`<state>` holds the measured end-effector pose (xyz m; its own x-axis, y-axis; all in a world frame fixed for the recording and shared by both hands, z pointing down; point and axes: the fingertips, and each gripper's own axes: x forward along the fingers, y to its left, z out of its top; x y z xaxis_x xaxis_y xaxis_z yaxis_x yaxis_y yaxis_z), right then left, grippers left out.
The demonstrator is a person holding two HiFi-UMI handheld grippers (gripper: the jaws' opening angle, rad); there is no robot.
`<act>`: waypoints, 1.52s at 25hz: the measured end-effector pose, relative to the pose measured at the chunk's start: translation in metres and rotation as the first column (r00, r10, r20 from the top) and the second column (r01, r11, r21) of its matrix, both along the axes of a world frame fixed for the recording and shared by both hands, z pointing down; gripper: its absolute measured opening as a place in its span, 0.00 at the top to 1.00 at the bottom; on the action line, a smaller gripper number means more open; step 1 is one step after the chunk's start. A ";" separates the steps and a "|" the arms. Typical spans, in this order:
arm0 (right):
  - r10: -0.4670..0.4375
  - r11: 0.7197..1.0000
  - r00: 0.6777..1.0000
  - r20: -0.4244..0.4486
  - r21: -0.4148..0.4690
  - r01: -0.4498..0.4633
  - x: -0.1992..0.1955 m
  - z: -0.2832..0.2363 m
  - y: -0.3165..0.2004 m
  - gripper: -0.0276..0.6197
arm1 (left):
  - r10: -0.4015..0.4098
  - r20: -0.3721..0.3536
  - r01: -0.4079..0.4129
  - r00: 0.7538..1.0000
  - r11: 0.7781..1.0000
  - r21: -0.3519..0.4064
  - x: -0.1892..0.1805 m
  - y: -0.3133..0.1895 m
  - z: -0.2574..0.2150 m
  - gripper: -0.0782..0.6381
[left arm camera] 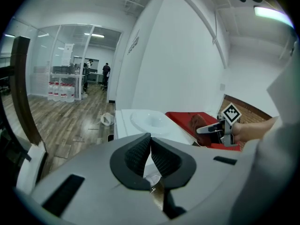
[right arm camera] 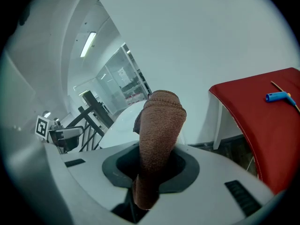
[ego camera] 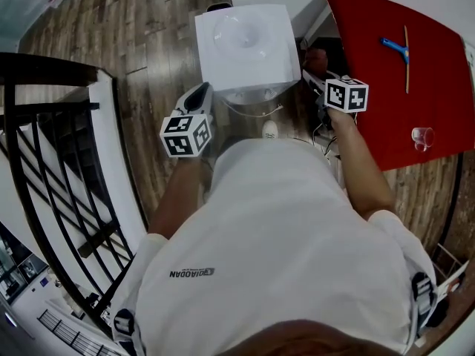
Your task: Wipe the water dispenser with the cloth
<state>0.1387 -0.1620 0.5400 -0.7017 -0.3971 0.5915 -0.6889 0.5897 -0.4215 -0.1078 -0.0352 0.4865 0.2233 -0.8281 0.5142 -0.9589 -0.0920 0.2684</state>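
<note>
Left gripper (left arm camera: 150, 142): we find jaws together, empty.
Right gripper (right arm camera: 157, 168): jaws clamped on the brown cloth (right arm camera: 160, 120).
Water dispenser (ego camera: 249, 44): at our twelve o'clock.

Red table (ego camera: 371, 28): on my right, beside white wall.
On it: blue-handled tool (ego camera: 393, 47); thin wooden stick (ego camera: 407, 76) at its tip; clear cup (ego camera: 423, 136) near front edge, well apart from both.
Black stair railing (ego camera: 52, 162): on my left.
Wood-plank floor (ego camera: 141, 28).
Water jugs (left arm camera: 61, 92): row far off, by glass partition (left arm camera: 70, 50).
Person (left arm camera: 106, 73): standing beyond, small.
</note>
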 end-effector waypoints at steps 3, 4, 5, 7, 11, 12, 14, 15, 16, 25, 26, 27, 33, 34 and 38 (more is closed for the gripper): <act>0.001 0.999 0.999 0.040 0.050 -0.003 -0.020 -0.015 0.017 0.84 | 0.004 -0.011 -0.004 1.000 1.000 -0.020 -0.009 0.015 0.003 0.89; -0.011 0.998 0.998 0.056 0.070 0.008 -0.029 -0.019 0.023 0.84 | 0.004 -0.015 -0.005 1.000 1.000 -0.024 -0.013 0.019 0.004 0.89; -0.028 0.996 0.997 0.070 0.086 0.022 -0.040 -0.022 0.031 0.84 | 0.004 -0.020 -0.005 1.000 1.000 -0.028 -0.016 0.023 0.004 0.89; -0.067 0.994 0.994 0.085 0.096 0.059 -0.065 -0.023 0.049 0.84 | 0.004 -0.033 -0.005 0.999 0.999 -0.038 -0.022 0.031 0.005 0.89; -0.220 0.972 0.972 0.083 0.100 0.211 -0.120 -0.016 0.096 0.84 | 0.015 -0.022 -0.015 1.000 0.999 -0.040 -0.029 0.044 0.010 0.89; -0.272 0.959 0.960 0.071 0.107 0.264 -0.134 -0.012 0.108 0.84 | 0.019 0.006 -0.018 1.000 0.999 -0.029 -0.031 0.046 0.010 0.89; -0.375 0.922 0.926 0.036 0.119 0.368 -0.159 -0.001 0.131 0.84 | 0.022 0.054 -0.021 0.998 1.000 -0.005 -0.033 0.052 0.007 0.89; -0.424 0.900 0.906 0.017 0.123 0.419 -0.171 0.005 0.143 0.84 | 0.018 0.059 -0.018 0.998 1.000 0.004 -0.035 0.056 0.005 0.89; -0.471 0.875 0.882 -0.002 0.127 0.467 -0.183 0.010 0.154 0.84 | 0.011 0.052 -0.011 0.999 1.000 0.007 -0.037 0.063 0.004 0.89; -0.676 0.651 0.700 -0.229 0.258 0.713 -0.264 0.054 0.195 0.84 | -0.128 0.019 0.128 0.992 0.991 -0.048 -0.087 0.136 0.013 0.89; -0.677 0.646 0.694 -0.245 0.254 0.720 -0.267 0.059 0.196 0.84 | -0.141 0.020 0.141 0.990 0.989 -0.049 -0.092 0.143 0.012 0.89; -0.676 0.644 0.690 -0.257 0.249 0.723 -0.269 0.064 0.197 0.84 | -0.152 0.023 0.153 0.988 0.987 -0.048 -0.097 0.147 0.011 0.89; -0.660 0.644 0.687 -0.303 0.242 0.726 -0.269 0.081 0.198 0.84 | -0.151 0.027 0.151 0.988 0.988 -0.029 -0.111 0.159 0.006 0.89; -0.654 0.647 0.692 -0.308 0.247 0.721 -0.269 0.081 0.198 0.84 | -0.140 0.028 0.140 0.990 0.990 -0.026 -0.111 0.160 0.006 0.89; -0.608 0.679 0.728 -0.316 0.267 0.684 -0.265 0.080 0.192 0.84 | -0.086 0.034 0.087 0.996 0.996 -0.027 -0.106 0.157 0.009 0.89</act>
<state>-0.1264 0.0302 0.6203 -0.7517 -0.0854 0.6539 -0.1204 0.9927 -0.0087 -0.2138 0.1218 0.4959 0.1337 -0.8287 0.5435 -0.9714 -0.0010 0.2375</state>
